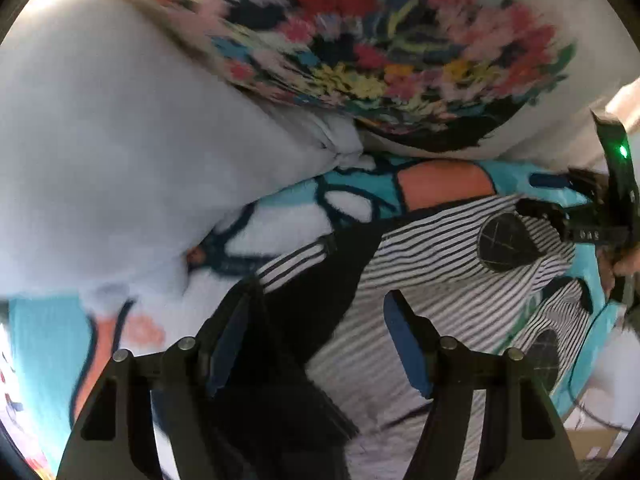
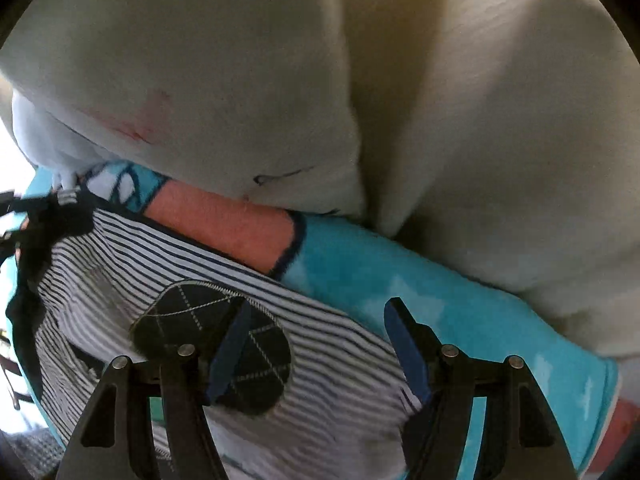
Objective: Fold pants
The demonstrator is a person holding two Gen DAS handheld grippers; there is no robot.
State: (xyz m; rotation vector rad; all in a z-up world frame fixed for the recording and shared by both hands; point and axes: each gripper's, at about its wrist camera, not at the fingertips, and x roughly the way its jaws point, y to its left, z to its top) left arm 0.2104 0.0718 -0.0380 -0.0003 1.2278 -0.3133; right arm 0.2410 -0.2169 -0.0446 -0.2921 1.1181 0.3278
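Observation:
Striped navy-and-white pants (image 1: 432,292) with dark quilted knee patches (image 1: 504,242) lie on a turquoise patterned towel (image 1: 360,192). A black garment with white side stripes (image 1: 316,280) lies partly over their left side. My left gripper (image 1: 316,332) is open just above the black garment and the stripes. The right gripper's body (image 1: 600,220) shows at the right edge. In the right wrist view my right gripper (image 2: 318,340) is open over the pants (image 2: 200,272), near a knee patch (image 2: 188,316) and the towel (image 2: 400,272).
A white pillow (image 1: 120,152) and a floral cushion (image 1: 380,40) lie behind the towel. In the right wrist view a large cream pillow (image 2: 400,100) fills the back. A cable (image 1: 588,404) and cardboard lie at the lower right.

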